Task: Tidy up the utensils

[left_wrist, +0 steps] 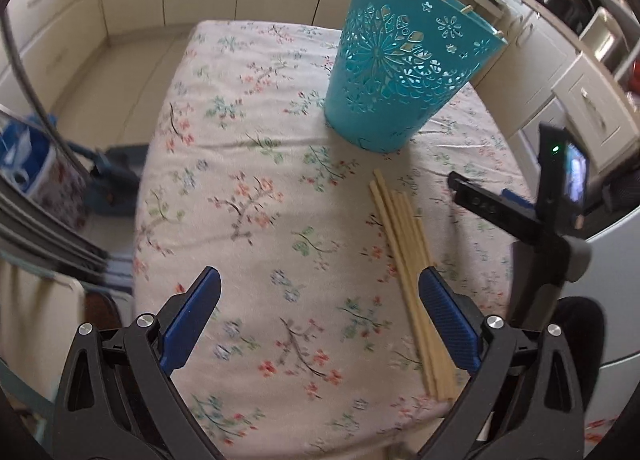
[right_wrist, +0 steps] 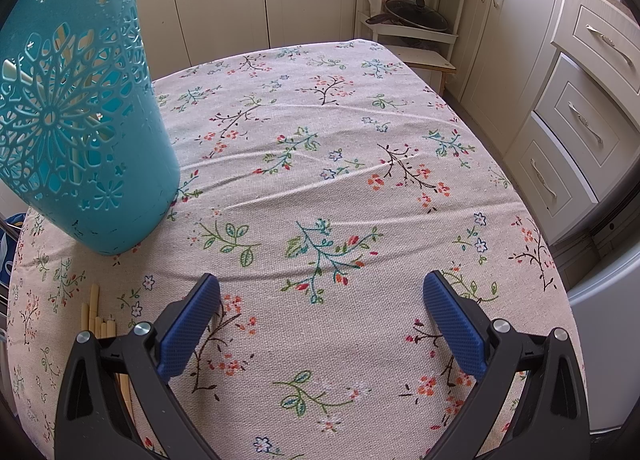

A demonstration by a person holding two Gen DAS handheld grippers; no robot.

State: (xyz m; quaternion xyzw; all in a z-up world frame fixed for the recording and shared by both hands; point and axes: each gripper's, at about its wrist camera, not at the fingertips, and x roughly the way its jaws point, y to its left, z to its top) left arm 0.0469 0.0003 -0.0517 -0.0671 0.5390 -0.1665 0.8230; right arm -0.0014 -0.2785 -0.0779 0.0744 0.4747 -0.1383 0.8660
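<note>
chopsticks [left_wrist: 404,260] before basket [left_wrist: 404,59], on table [left_wrist: 248,179]

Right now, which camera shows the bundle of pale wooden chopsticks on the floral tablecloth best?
The left wrist view: the pale wooden chopsticks lie almost fully visible beside its right finger. The right wrist view catches only their tips behind its left finger.

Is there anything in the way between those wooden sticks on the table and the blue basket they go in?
Nothing visible. Only bare floral tablecloth separates the chopsticks from the teal basket. Both grippers, left and right, are open and empty.
</note>
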